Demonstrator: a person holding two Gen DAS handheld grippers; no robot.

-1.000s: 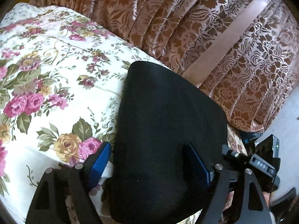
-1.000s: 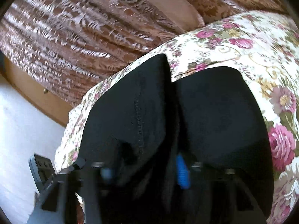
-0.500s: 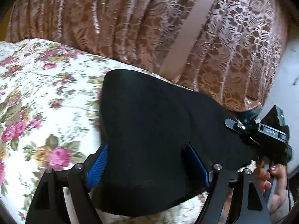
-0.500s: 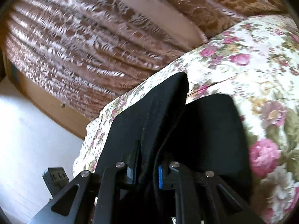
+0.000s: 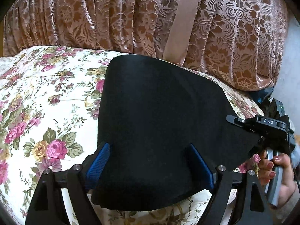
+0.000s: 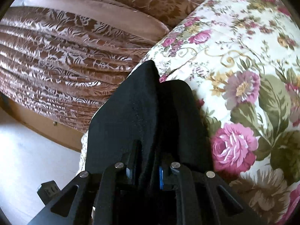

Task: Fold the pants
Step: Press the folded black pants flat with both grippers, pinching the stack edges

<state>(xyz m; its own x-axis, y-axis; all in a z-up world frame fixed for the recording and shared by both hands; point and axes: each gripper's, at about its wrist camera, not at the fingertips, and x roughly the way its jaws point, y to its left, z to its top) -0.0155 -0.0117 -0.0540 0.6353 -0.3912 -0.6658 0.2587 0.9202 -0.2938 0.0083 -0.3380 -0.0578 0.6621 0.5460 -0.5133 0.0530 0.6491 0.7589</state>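
The black pants (image 5: 159, 116) lie folded on a floral bed cover (image 5: 46, 97). My left gripper (image 5: 150, 161) is open, its blue-padded fingers (image 5: 98, 159) straddling the near edge of the pants from above. My right gripper (image 6: 145, 170) is shut on a raised fold of the pants (image 6: 131, 116), which stands up as a ridge between its blue pads. In the left wrist view the right gripper (image 5: 270, 129) shows at the pants' right corner, held by a hand.
A brown patterned curtain (image 5: 131, 18) hangs behind the bed. The curtain also shows in the right wrist view (image 6: 65, 43). A pale floor (image 6: 28, 159) lies off the bed's edge at the lower left of that view.
My right gripper has closed on the pants' edge and lifted it into a narrow ridge. The left wrist view has swung so that more curtain and the right gripper show.
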